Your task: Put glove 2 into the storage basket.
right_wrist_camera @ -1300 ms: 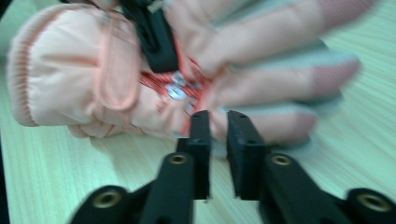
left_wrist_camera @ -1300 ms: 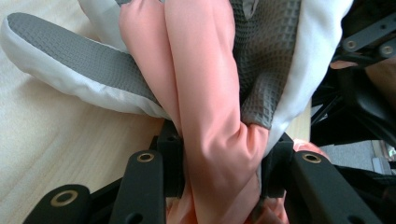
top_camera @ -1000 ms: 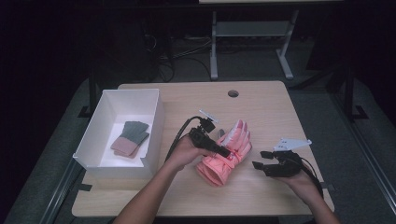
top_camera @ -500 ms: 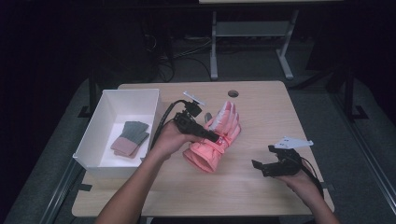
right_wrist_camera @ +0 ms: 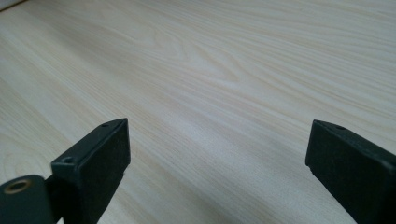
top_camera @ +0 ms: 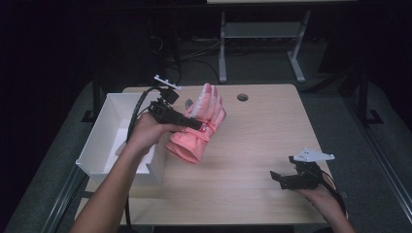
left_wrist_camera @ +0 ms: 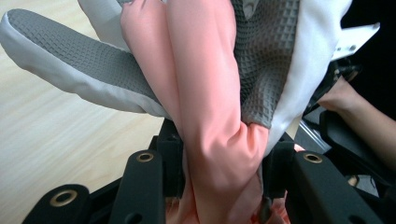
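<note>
Left gripper (top_camera: 194,124) clamped on a pink glove (top_camera: 197,131), raised off the wooden table (top_camera: 252,145) just right of the white box (top_camera: 104,141). Glove tilted, fingers up and away from the person, cuff hanging low toward the near side, close over the table surface. In the left gripper view, pink fabric bunched between the two black jaws, pads pressing on it from both sides; grey textured palm patches and pale finger backs fanned out above the jaws. Left hand (top_camera: 145,133) wrapped around the gripper body, cable looping back over the box's right wall.

Right gripper (top_camera: 279,178) low over the table near its right front corner, well apart from the glove. Jaws wide apart, just been opening, nothing between them; bare wood grain beneath in the right gripper view. Grey three-cornered plate on top, right hand (top_camera: 323,196) behind it.

White box at the table's left edge, open top, contents largely hidden behind the left forearm. Round hole (top_camera: 242,97) in the tabletop near the far edge, beyond the glove.
</note>
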